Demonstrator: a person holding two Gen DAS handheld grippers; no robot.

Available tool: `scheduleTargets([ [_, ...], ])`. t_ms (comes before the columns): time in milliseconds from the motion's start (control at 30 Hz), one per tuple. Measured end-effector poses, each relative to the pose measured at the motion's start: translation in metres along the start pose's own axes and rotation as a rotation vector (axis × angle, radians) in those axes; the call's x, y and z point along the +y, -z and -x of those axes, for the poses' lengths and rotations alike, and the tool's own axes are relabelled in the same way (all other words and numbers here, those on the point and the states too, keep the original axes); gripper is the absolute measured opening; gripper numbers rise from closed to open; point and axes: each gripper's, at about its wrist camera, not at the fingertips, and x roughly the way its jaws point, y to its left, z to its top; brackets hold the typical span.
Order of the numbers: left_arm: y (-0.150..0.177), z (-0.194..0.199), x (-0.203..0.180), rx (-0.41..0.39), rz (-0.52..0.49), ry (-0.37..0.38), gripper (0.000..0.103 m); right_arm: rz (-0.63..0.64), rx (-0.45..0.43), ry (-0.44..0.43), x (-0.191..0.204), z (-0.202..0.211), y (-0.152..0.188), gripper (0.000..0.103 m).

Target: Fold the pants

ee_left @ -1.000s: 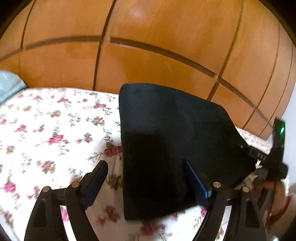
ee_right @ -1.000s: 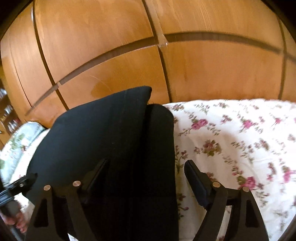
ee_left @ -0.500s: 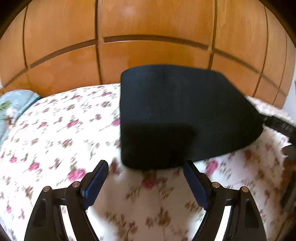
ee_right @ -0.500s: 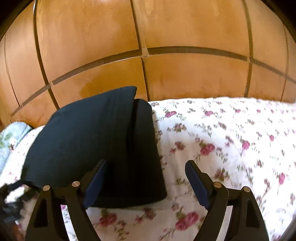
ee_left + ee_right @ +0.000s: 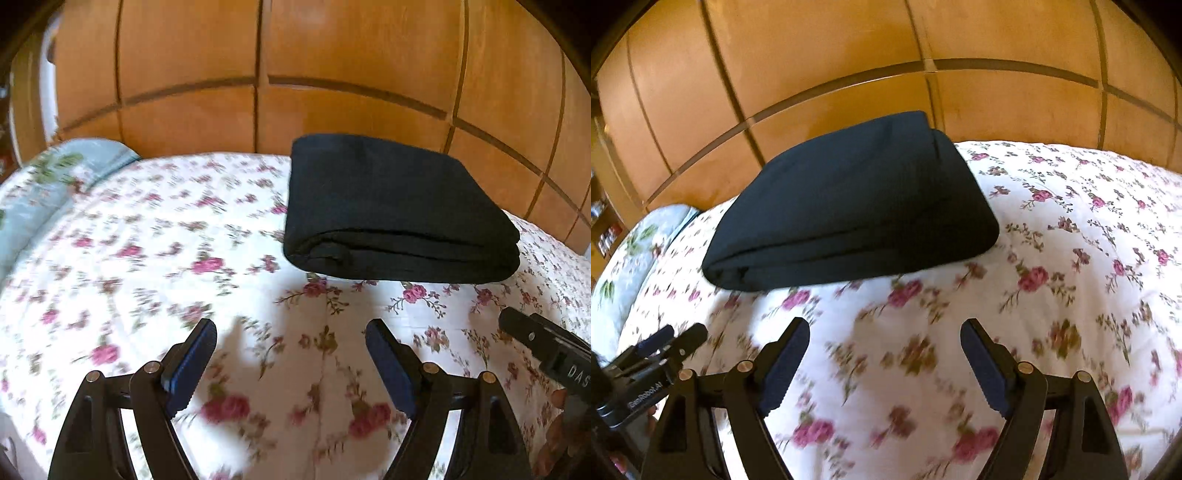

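In the left wrist view, the black pants (image 5: 395, 210) lay folded on the flowery bed (image 5: 147, 258), upper right of the frame; the left tongs (image 5: 291, 354) were wide open, holding nothing

In the right wrist view, the pants sat upper left; the right tongs (image 5: 884, 354) were open and empty too

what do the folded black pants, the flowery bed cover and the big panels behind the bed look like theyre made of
Folded black pants: a soft, matte woven or knit cloth; it shows no shine and bends in rounded layers at the fold.
Flowery bed cover: printed fabric, probably cotton-like, matte with slight puffiness.
Panels: wood or wood-look laminate with a smooth, faintly glossy orange-brown finish and dark grooves between the panels.
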Motion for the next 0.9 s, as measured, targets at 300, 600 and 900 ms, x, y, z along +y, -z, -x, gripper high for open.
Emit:
scheduleTargets([
  [300,0.009,0.057,-0.002,-0.076,-0.025,-0.05,0.084,0.048,-0.049,0.016,0.033,0.046,0.017,0.087],
  [600,0.018,0.096,0.004,-0.104,-0.009,-0.027,0.084,0.074,-0.088,0.032,0.045,0.078,0.028,0.088],
  [900,0.022,0.115,0.009,-0.109,0.024,0.002,0.084,0.073,-0.104,0.031,0.043,0.091,0.035,0.088],
])
